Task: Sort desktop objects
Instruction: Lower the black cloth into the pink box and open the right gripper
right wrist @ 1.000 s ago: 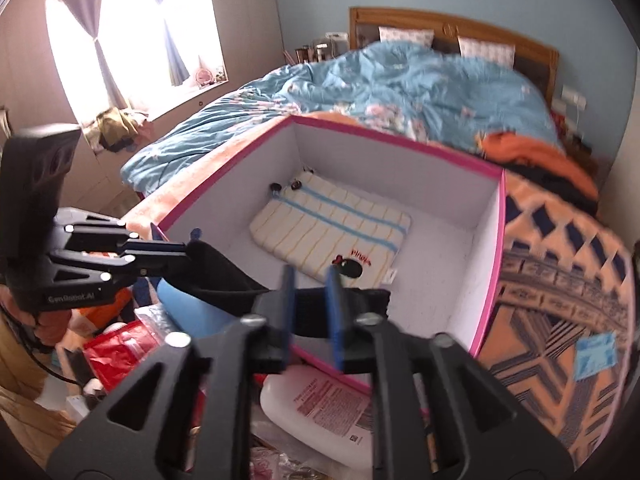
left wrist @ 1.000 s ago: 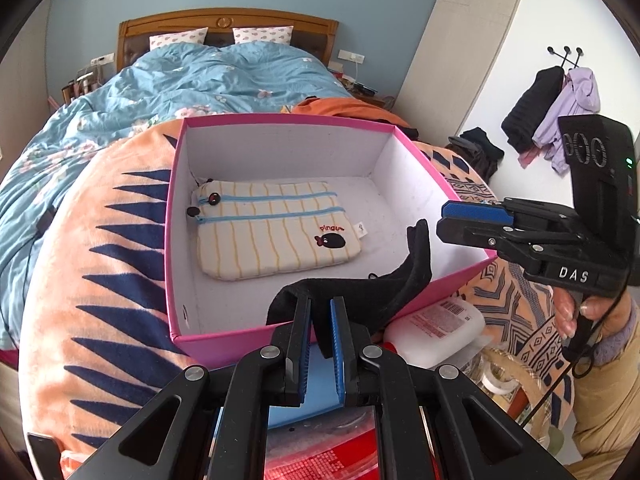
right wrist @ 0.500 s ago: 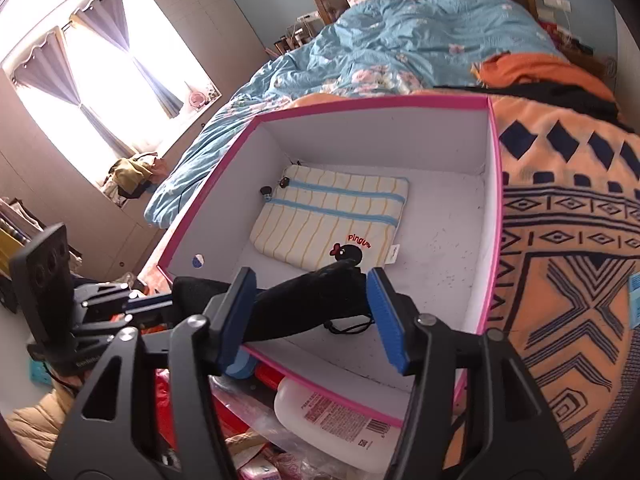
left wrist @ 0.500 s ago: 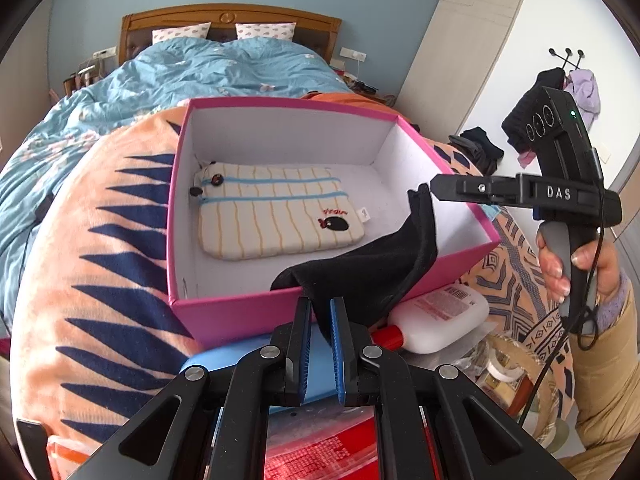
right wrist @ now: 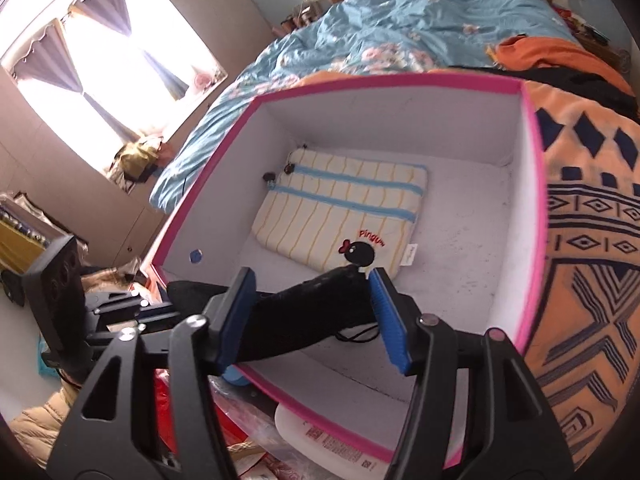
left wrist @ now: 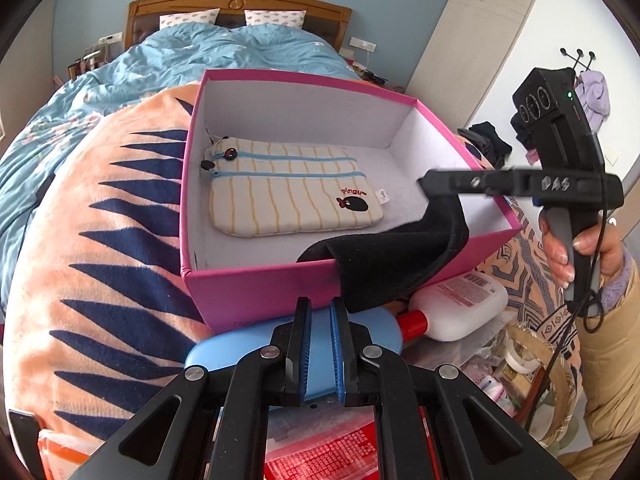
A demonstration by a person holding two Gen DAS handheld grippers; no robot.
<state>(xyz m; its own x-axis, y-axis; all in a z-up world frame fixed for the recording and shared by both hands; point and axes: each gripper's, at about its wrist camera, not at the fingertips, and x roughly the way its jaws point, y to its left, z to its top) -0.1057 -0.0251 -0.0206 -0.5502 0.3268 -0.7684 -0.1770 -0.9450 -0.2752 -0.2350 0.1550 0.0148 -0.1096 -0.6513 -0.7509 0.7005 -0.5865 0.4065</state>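
Note:
A black cloth item (left wrist: 396,256) hangs over the near wall of a pink box (left wrist: 256,280); it also shows in the right wrist view (right wrist: 304,312). A striped cream pouch (left wrist: 288,196) lies inside the box. My left gripper (left wrist: 319,350) sits just outside the near wall, jaws slightly apart and empty, the cloth's end just beyond its tips. My right gripper (right wrist: 316,312) is open wide, with the cloth lying loose between its fingers. In the left wrist view the right gripper (left wrist: 430,184) hovers over the box's right wall.
A blue case (left wrist: 372,332), a white bottle with a red cap (left wrist: 456,308) and red packaging (left wrist: 320,452) lie in front of the box. An orange and navy blanket (left wrist: 100,248) covers the bed around it. A basket (left wrist: 532,368) stands at right.
My left gripper let go of the black cloth and drew back below the box wall. My right gripper opened wider and moved further over the box; the cloth now drapes over the wall.

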